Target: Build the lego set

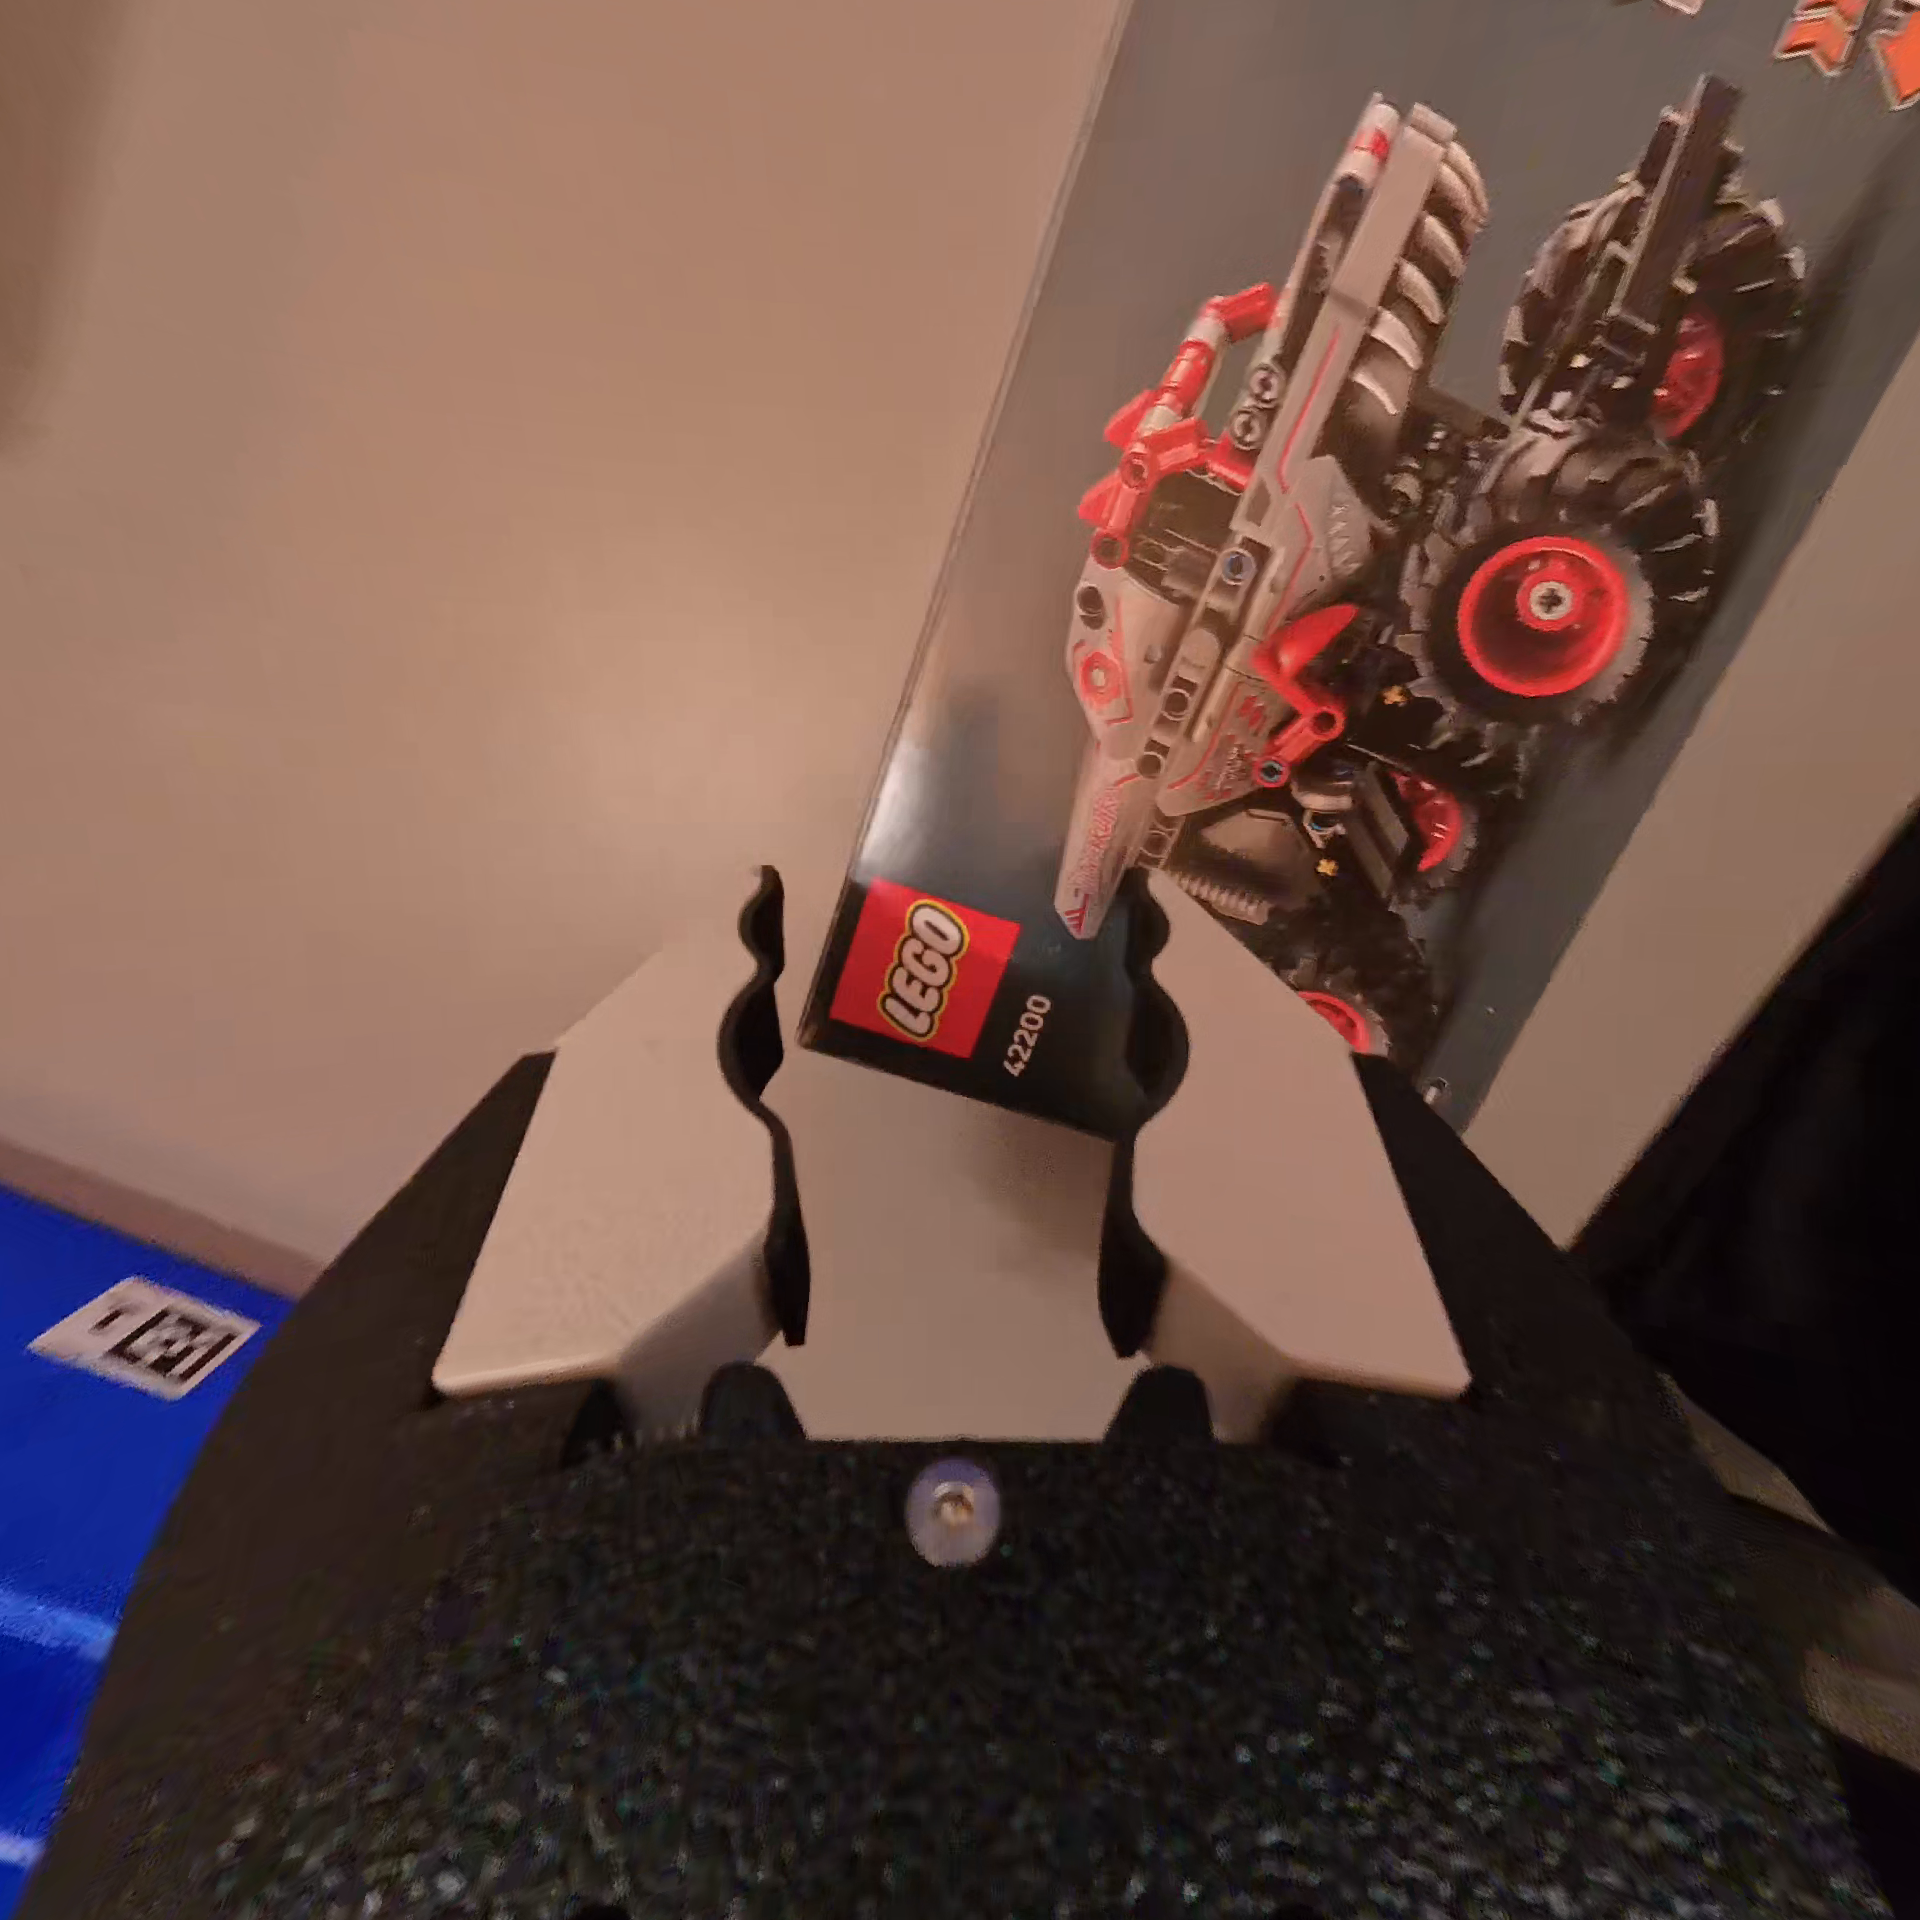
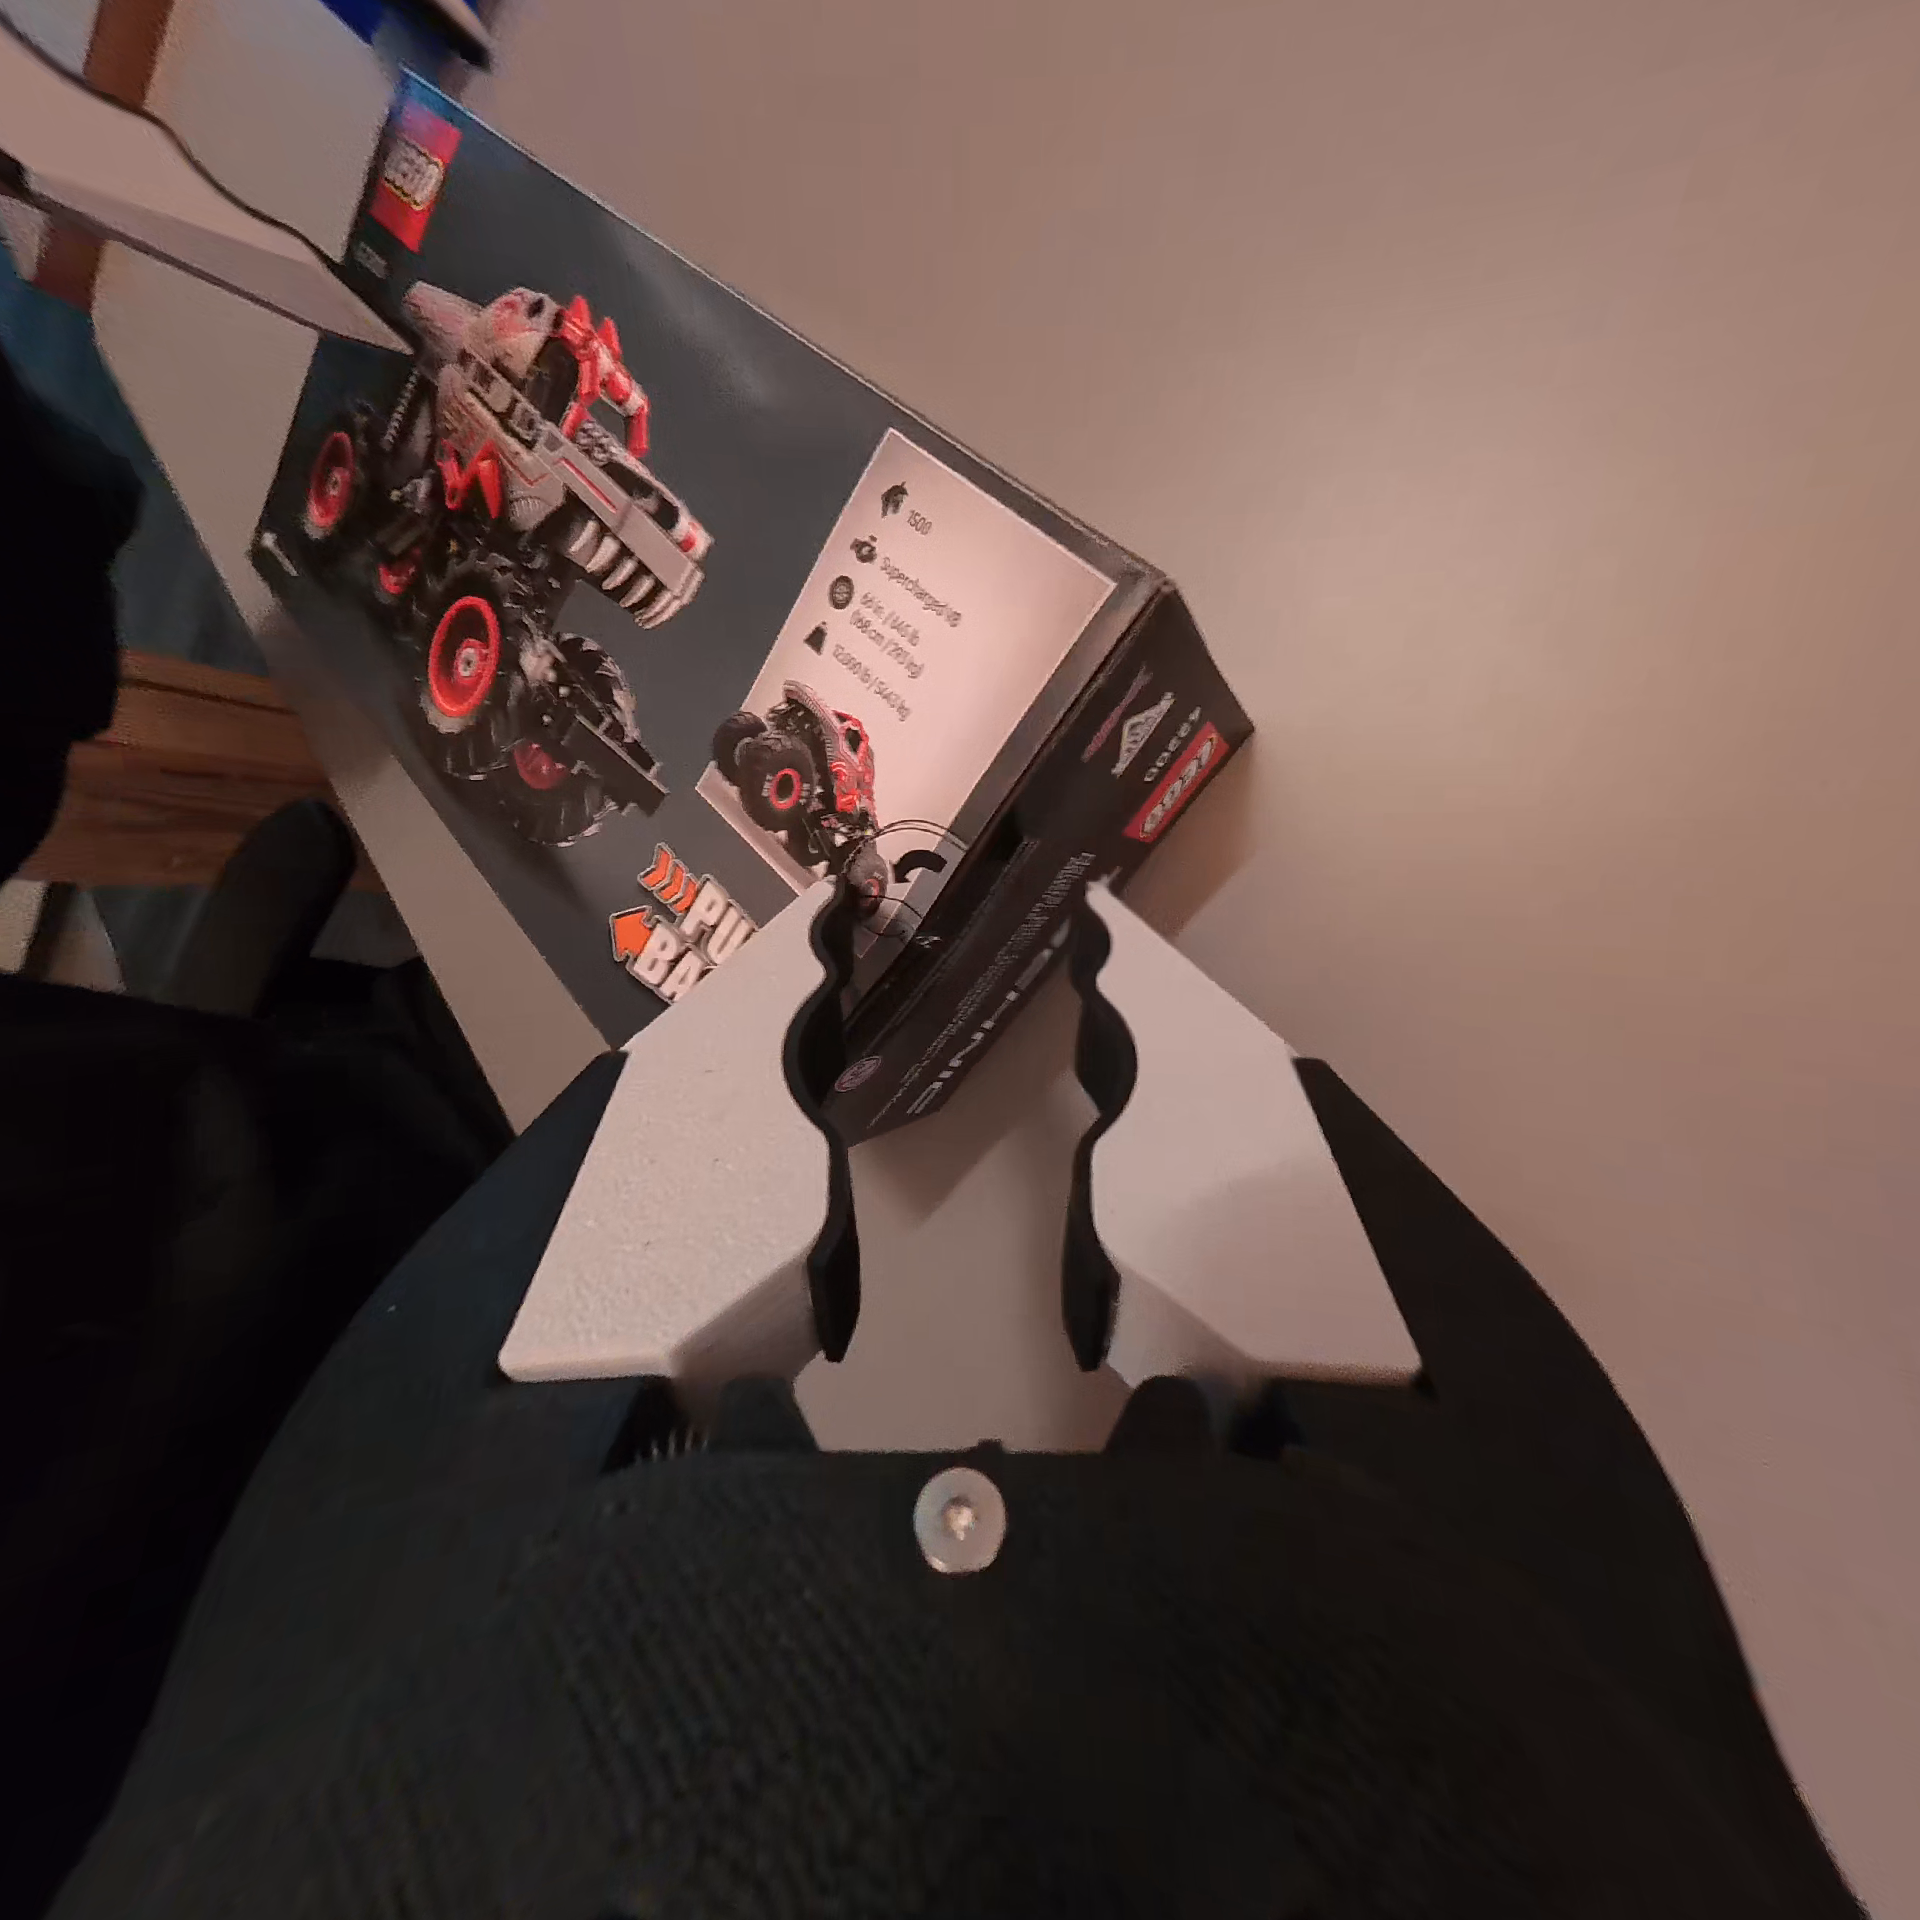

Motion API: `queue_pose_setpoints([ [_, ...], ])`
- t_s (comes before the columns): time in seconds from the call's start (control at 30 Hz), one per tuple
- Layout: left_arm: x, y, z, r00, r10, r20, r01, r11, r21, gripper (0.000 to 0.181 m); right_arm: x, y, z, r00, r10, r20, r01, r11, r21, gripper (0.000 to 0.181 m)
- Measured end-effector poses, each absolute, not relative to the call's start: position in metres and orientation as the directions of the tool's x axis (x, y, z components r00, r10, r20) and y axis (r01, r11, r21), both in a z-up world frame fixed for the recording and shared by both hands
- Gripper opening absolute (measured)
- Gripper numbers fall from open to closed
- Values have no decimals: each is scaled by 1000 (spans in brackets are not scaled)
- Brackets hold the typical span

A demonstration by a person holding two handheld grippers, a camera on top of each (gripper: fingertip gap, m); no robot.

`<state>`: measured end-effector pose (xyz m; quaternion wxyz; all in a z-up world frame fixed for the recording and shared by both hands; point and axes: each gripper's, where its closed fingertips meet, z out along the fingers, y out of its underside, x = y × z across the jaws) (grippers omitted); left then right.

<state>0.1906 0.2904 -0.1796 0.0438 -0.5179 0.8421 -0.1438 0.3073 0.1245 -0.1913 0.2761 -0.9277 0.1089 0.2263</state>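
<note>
Barely started imo: box [image 2: 665, 582] looks unopened, left gripper [image 1: 951, 1049] pinching one corner, right gripper [image 2: 956, 1029] pinching the other end, no bricks out yet.

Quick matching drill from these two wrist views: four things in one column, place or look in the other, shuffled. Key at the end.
Things:
1. left gripper
2. right gripper
3. white printed marker tag
4. dark cardboard Lego box

Place or look:
A. lies on the blue surface
B. front shows a grey-and-red monster truck
C. the box's black end-panel corner sits between its fingers
D. the box's red-logo corner sits between its fingers

Pairs: 1-D, 2-C, 3-A, 4-B
</note>
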Motion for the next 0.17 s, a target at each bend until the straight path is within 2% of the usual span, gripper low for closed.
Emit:
queue_pose_setpoints([
  [0.03,189,287,-182,-473,-871,131,-863,428,-269,62,304,126,-189,869,-56,-491,-320,-821,-473,31],
  [0.17,183,271,-190,-488,-802,344,-873,452,-184,59,316,133,-187,883,-115,-456,-364,-781,-508,25],
])
